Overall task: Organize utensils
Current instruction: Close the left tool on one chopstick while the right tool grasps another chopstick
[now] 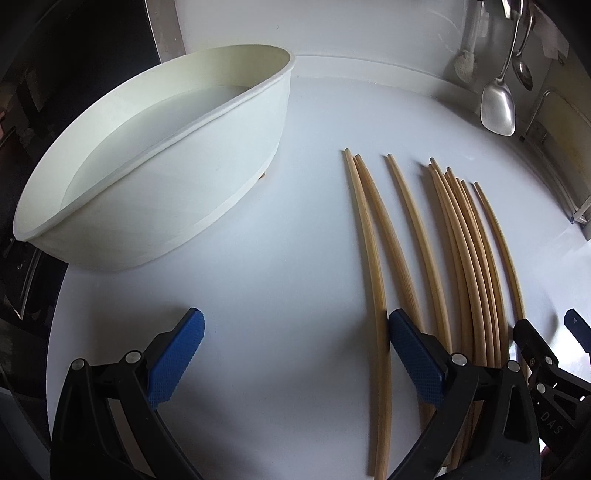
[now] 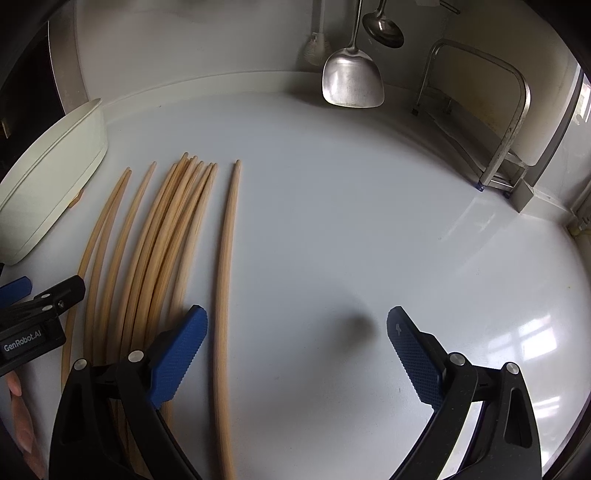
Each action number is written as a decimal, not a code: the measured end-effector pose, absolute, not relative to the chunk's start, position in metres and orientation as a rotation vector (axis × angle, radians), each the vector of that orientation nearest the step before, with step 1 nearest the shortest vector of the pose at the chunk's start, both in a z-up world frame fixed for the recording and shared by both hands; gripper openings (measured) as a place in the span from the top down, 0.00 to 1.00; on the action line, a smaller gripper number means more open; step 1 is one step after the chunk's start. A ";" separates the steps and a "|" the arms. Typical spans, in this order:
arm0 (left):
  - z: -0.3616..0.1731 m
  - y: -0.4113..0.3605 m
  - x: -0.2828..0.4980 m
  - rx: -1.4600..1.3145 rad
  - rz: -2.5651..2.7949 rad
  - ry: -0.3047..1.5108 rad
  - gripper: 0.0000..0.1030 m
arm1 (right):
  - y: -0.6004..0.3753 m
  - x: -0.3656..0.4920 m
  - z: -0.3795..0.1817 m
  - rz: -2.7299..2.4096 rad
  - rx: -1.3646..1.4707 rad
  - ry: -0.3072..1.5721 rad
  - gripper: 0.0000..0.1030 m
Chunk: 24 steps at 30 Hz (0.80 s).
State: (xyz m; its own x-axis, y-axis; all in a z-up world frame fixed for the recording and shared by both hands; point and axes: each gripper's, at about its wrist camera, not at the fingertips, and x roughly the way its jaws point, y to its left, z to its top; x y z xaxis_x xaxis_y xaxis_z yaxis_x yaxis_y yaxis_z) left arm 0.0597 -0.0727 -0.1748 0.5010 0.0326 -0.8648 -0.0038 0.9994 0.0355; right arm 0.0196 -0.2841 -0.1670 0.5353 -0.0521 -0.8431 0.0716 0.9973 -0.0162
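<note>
Several wooden chopsticks (image 1: 436,240) lie side by side on the white counter, tips pointing away; in the right wrist view the chopsticks (image 2: 173,229) sit left of centre, with one lone chopstick (image 2: 227,258) a little apart on the right. A white oblong tray (image 1: 155,166) stands empty to their left, seen also as the tray (image 2: 48,177) at the left edge. My left gripper (image 1: 295,339) is open above bare counter, its right finger beside the leftmost pair. My right gripper (image 2: 295,339) is open, its left finger between the bundle and the lone chopstick.
A steel spatula (image 2: 351,77), a ladle (image 2: 384,26) and a white brush (image 2: 316,44) hang at the back wall. A metal rack (image 2: 491,122) stands at the back right. A hand (image 2: 22,417) shows at the lower left. Bare counter (image 2: 369,221) lies right of the chopsticks.
</note>
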 end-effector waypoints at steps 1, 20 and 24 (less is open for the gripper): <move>-0.174 -0.074 0.059 0.044 0.023 1.036 0.09 | -0.283 0.019 -0.166 -0.066 0.020 1.000 0.15; -0.167 -0.100 0.046 0.011 -0.100 1.052 0.93 | -0.269 0.014 -0.157 0.134 0.005 1.009 0.94; -0.153 -0.100 0.038 -0.011 -0.111 1.062 0.93 | -0.286 0.014 -0.150 0.137 0.098 1.023 0.94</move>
State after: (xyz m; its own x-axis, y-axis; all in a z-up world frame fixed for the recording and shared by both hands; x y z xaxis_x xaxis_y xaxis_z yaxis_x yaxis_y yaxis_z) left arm 0.0383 -0.0999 -0.1527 0.4818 -0.0963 -0.8710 0.0853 0.9944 -0.0627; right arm 0.0145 -0.2860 -0.1495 0.5132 0.1595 -0.8433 -0.0675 0.9870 0.1457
